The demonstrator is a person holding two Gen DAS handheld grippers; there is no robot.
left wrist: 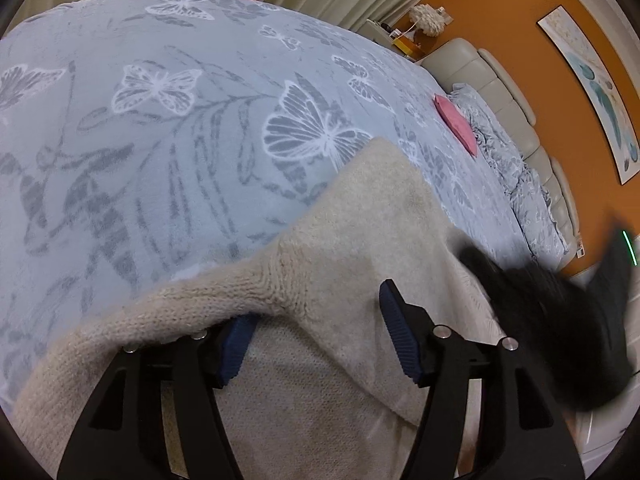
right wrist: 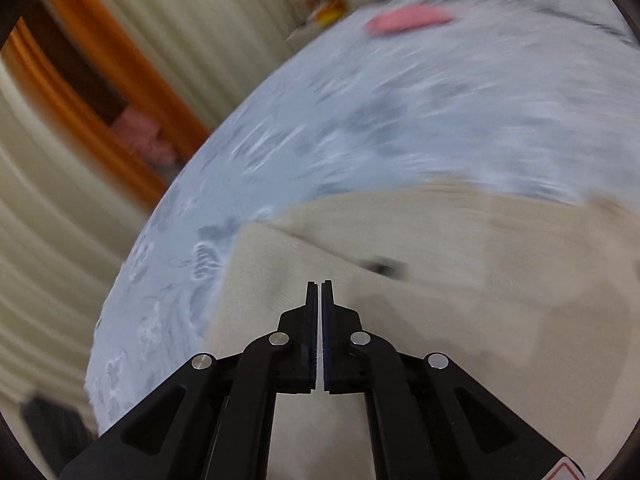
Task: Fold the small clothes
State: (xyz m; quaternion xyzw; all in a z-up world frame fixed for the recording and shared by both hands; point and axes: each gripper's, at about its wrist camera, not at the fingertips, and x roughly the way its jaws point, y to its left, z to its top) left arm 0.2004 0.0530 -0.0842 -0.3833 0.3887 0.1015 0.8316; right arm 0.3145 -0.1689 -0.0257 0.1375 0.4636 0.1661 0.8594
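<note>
A cream knitted sweater (left wrist: 360, 216) lies on the bed's pale blue butterfly blanket (left wrist: 160, 140). My left gripper (left wrist: 316, 308) stands open right over it, and one sleeve (left wrist: 168, 308) drapes across the tip of its left finger; the pads press on nothing. In the right wrist view, which is blurred, the same sweater (right wrist: 440, 264) lies folded over itself. My right gripper (right wrist: 321, 285) is shut just above the cloth with nothing seen between its pads. A blurred black shape (left wrist: 560, 308) at the right of the left wrist view looks like the right gripper.
A folded pink garment (left wrist: 456, 124) (right wrist: 408, 18) lies farther up the bed near a crumpled duvet (left wrist: 516, 176) and a padded cream headboard (left wrist: 512, 92). An orange wall with a picture (left wrist: 600, 88) and pale curtains (right wrist: 60, 220) surround the bed.
</note>
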